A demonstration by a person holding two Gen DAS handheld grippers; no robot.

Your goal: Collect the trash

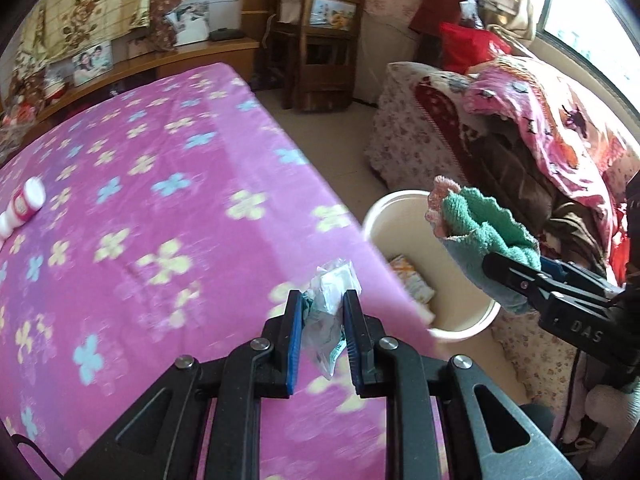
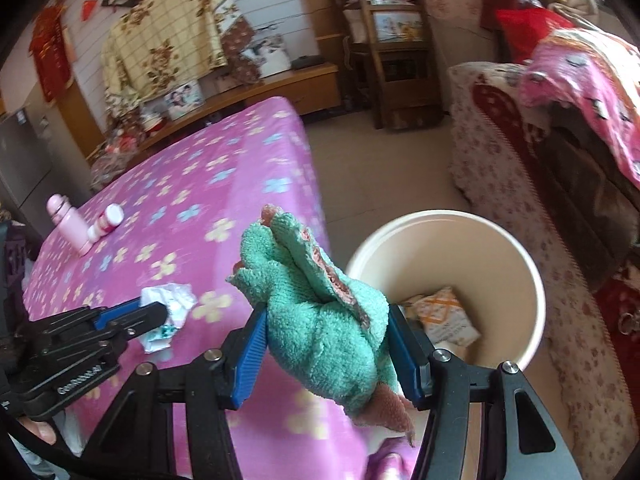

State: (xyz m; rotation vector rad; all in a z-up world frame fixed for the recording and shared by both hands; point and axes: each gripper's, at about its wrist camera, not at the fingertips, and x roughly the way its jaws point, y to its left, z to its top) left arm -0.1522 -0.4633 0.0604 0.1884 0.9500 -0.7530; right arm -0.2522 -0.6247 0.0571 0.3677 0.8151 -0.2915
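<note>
Item, far left edge of the pink flower-print bedspread (image 1: 160,200): a small white-and-pink plastic bottle (image 1: 24,206) lying on its side; beside it in the right wrist view, a pale pink flask (image 2: 68,222), tilted. Neither is touched.

Item, near the bed's right edge: the left gripper (image 1: 322,320), jaws narrowed onto a crumpled clear-and-white plastic wrapper (image 1: 330,300), which fills the gap between the blue pads. Whether the wrapper is lifted off the cover cannot be told.

Item, past the bed's right edge, on the floor: a round cream plastic bin (image 2: 452,280), open-topped, holding a printed orange-and-white packet (image 2: 444,316) at its bottom.

Item, just beside the bin's rim: the right gripper (image 2: 326,332), jaws partly closed around a bunched green terry cloth with pink trim (image 2: 316,304), gripped at mid-fold, ends loose above and below.

Item, far right: a sofa heaped with patterned blankets (image 1: 540,128).

Step in hand, as judged: carrying gathered wrapper to the bin. Next move calls for swinging the left gripper rightward over the bed's edge, centring above the bin's mouth, then spreading the jaws; the light wrapper may cling to a pad.
</note>
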